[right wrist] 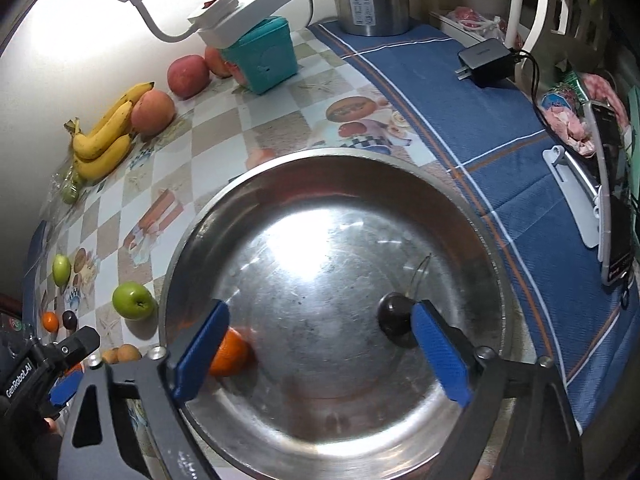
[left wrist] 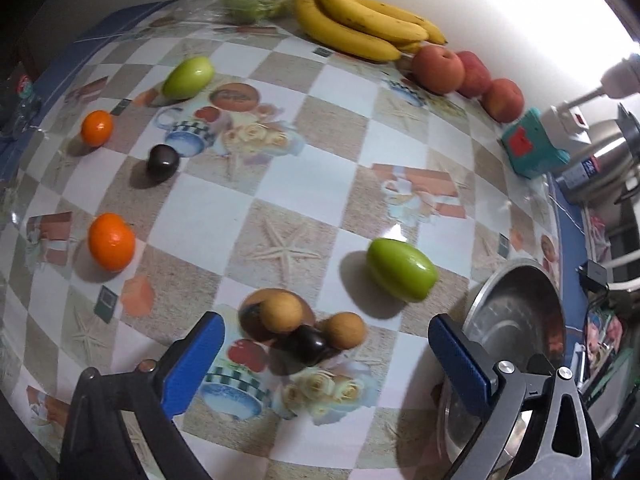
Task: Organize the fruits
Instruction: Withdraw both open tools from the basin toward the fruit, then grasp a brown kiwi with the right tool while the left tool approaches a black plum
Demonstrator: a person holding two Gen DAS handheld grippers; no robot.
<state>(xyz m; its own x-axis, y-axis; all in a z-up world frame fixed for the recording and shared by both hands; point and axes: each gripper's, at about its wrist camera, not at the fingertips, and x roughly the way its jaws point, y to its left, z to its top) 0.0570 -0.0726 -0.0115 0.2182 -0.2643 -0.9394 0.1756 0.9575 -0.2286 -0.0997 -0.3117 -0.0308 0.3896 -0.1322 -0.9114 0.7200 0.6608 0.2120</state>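
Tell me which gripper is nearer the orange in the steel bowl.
Right. The right gripper hangs open over the steel bowl, one finger beside the orange. The left gripper is outside the bowl, above the brown fruits.

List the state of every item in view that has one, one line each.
Left tongs: open, empty, above the small fruit cluster.
Right tongs: open, empty, over the bowl.
Steel bowl: upright, holding two fruits.
Orange: inside the bowl.
Dark plum: inside the bowl.
Bananas: bunched, against the wall.
Near green apple: lying on its side.
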